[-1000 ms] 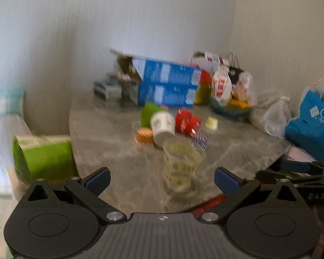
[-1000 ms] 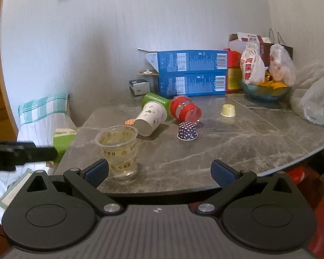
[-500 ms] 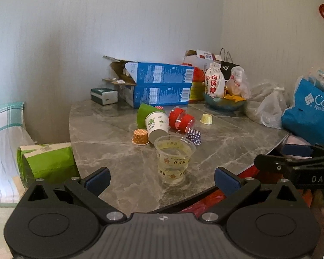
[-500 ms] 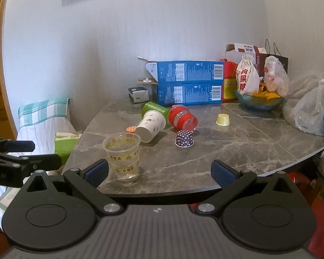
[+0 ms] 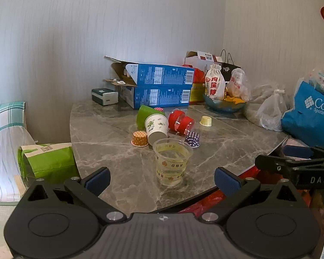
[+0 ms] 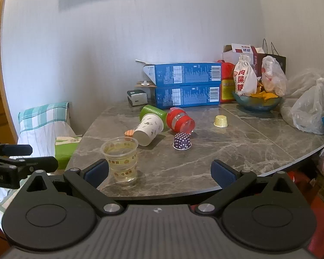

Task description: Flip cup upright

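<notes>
Clear cup (image 5: 172, 164) stood upright between spread fingers of left gripper (image 5: 162, 178); right gripper (image 6: 159, 171) also spread, empty. Tipped paper cup (image 6: 149, 129) lay beyond fingertips: approach sideways, pinch wall gently.

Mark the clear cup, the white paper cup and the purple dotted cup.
clear cup (image 5: 171, 164), left wrist view, on its printed side wall.
white paper cup (image 5: 157, 125), left wrist view, on its side.
purple dotted cup (image 6: 182, 141), right wrist view, on its wall.
</notes>
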`<action>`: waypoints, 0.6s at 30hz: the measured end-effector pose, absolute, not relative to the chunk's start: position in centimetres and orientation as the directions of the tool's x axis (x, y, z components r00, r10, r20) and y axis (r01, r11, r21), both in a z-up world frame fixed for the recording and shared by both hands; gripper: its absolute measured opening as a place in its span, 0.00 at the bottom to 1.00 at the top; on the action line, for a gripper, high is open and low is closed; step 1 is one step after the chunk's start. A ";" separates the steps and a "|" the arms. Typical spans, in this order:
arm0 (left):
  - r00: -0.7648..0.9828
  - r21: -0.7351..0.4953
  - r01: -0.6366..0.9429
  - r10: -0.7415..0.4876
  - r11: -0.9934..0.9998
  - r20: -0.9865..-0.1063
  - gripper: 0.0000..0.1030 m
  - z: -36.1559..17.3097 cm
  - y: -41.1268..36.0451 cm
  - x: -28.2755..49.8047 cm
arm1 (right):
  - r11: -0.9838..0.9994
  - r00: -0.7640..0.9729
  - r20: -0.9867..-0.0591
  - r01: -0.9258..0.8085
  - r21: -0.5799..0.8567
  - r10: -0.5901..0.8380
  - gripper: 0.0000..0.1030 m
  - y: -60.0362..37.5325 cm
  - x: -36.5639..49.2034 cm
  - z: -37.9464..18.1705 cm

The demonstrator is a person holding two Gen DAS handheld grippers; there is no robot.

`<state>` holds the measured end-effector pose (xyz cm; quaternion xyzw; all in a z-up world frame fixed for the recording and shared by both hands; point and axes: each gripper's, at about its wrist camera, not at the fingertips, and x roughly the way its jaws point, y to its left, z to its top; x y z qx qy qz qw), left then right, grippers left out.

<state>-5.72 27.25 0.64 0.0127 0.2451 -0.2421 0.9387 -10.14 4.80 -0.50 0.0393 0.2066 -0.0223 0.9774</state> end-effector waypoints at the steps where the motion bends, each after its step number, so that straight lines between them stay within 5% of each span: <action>1: 0.763 -0.095 0.461 -0.449 0.882 -0.465 1.00 0.7 27.3 -5.7 | 0.996 0.914 -0.405 0.058 0.063 -0.028 0.99 4.8 -10.1 -0.5; 18: 0.772 -0.090 0.447 -0.435 0.890 -0.463 1.00 1.2 27.4 -5.8 | 0.997 0.913 -0.409 0.039 0.063 -0.010 0.99 5.0 -10.0 -0.6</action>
